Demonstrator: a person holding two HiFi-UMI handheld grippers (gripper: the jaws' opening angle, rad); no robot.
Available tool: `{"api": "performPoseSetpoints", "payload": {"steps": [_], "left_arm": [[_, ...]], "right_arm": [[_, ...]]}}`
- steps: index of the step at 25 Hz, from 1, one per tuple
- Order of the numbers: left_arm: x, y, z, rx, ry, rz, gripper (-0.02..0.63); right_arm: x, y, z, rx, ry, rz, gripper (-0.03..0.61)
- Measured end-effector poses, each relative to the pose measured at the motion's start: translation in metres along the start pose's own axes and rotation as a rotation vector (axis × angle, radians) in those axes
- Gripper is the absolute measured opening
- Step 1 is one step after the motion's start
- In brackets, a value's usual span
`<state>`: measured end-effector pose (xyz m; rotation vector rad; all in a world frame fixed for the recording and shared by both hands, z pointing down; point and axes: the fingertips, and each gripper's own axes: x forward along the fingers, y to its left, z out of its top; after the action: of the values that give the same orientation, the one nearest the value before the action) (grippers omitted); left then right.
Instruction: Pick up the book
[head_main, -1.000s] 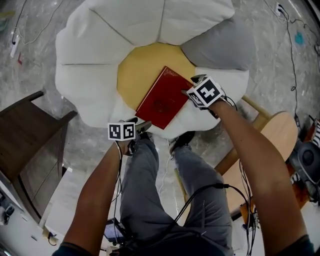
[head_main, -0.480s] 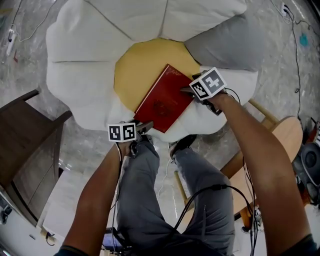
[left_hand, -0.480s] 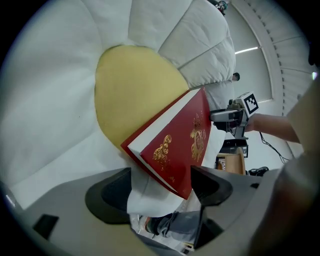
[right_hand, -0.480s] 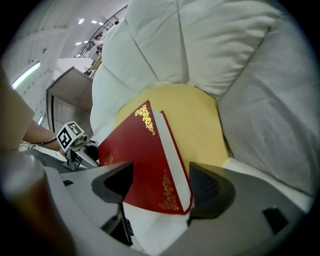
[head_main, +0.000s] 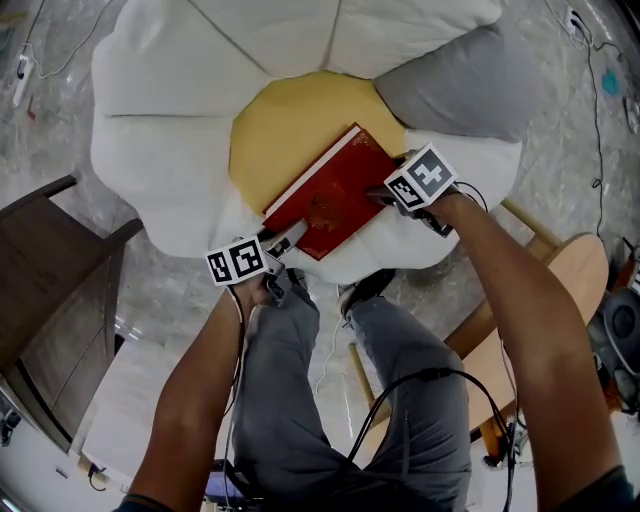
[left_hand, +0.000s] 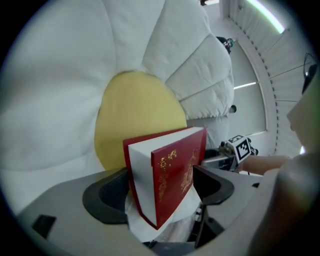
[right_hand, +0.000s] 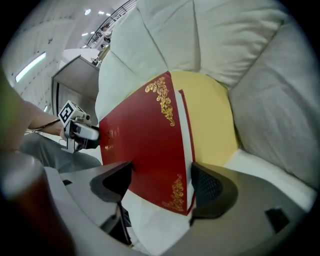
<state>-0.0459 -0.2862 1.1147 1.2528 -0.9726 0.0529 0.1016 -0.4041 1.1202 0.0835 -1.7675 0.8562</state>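
Setting: a big white flower-shaped cushion (head_main: 170, 130) on the floor, with a yellow round centre (head_main: 290, 125) and one grey petal (head_main: 450, 85).

The book (head_main: 330, 190), a thick red one with gilt ornament on the cover, lies half on the yellow centre and half on the near white petals. Its far long side is tipped up a little, so the white page block shows.

Tools: the left gripper (head_main: 288, 238) is at the book's near corner, and the right gripper (head_main: 382, 193) is at its right-hand corner. Both are unclenched. The jaws of each have just been opening, and a corner of the book stands between each pair. In the left gripper view the jaws flank the book's thickness. In the right gripper view they straddle the cover's corner. No pad is seen pressing.

Step, as judged: approach done, grasp not yet made. The next move calls for closing across the book's thickness at both corners, evenly, then lifting both ends together so the book does not twist.

Edges and room:
- A dark wooden piece (head_main: 50, 250) stands to the left and a pale wooden seat (head_main: 575, 270) to the right. Both are well apart from the book.
- The space above the cushion is open, so there is room to lift straight up.
- The soft petals give under the near edge, so the lower jaws may have to press into the cushion.
- The person's legs are just beside the left gripper, which leaves little room for pulling back.
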Motion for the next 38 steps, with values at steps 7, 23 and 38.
{"api": "performPoseSetpoints", "payload": {"steps": [7,23,38], "left_arm": [[-0.039,-0.041,0.041,0.2,-0.077,0.096,0.39],[-0.232,-0.307,0.118,0.677,-0.285,-0.012,0.399],[-0.425,-0.535,0.148,1.024,-0.525,-0.084,0.403]], "right_arm": [[-0.052,0.034,0.007,-0.016,-0.113,-0.167,0.364],[-0.338,0.178,0.075,-0.071,-0.576,-0.47,0.364],[-0.586,0.324,0.13,-0.214,-0.916,-0.67,0.364]]}}
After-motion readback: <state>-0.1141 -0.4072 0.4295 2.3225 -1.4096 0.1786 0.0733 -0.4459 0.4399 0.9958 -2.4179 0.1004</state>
